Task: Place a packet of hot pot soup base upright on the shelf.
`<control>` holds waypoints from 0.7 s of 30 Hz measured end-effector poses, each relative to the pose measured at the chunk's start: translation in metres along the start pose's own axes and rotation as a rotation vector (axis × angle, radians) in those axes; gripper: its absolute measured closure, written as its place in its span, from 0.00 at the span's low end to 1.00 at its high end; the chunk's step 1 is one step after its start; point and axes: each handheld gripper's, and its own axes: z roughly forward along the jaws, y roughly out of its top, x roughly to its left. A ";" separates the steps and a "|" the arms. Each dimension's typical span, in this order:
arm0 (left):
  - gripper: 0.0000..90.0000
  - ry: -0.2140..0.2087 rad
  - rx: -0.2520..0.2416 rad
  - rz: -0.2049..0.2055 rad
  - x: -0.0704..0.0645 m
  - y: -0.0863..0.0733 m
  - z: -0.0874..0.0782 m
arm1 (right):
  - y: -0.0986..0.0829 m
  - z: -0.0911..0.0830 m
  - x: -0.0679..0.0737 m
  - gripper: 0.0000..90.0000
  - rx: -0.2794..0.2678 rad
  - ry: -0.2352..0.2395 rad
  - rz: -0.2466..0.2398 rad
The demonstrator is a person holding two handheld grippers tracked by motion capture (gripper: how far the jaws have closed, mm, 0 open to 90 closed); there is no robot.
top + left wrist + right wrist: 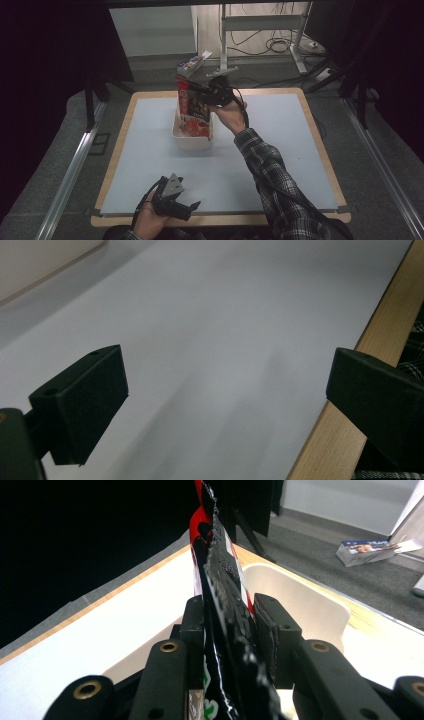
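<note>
My right gripper (202, 93) jaws pinch the snack packet (192, 107) upright, lowering it into the white bin (192, 141) beneath; my left gripper (192, 206) jaws rest spread.

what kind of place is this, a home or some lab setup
Most likely a lab or data-recording workspace, not a home. A wooden table with a plain pale mat stands between metal rails, loose cables trail over the grey floor behind, and a person works hand-held tongs, the right gripper pinching a snack bag over a white bin.
</note>
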 end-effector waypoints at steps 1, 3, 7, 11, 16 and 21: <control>0.03 0.001 0.001 0.000 0.000 0.000 0.000 | -0.003 0.001 -0.001 0.75 -0.007 0.001 0.007; 0.03 0.000 0.001 0.001 0.000 0.000 0.000 | -0.005 0.001 -0.002 0.75 -0.002 -0.007 -0.008; 0.03 -0.002 -0.001 -0.002 0.000 0.000 0.001 | -0.010 -0.001 -0.007 0.75 0.005 -0.012 -0.005; 0.04 -0.002 0.006 0.000 -0.001 0.000 0.001 | -0.017 -0.002 -0.015 0.76 0.039 -0.048 -0.003; 0.04 0.000 0.014 0.002 -0.001 0.000 0.003 | -0.026 -0.002 -0.028 0.77 0.061 -0.063 0.039; 0.04 0.001 0.014 -0.002 0.000 0.000 0.003 | -0.029 -0.003 -0.033 0.75 0.066 -0.048 0.051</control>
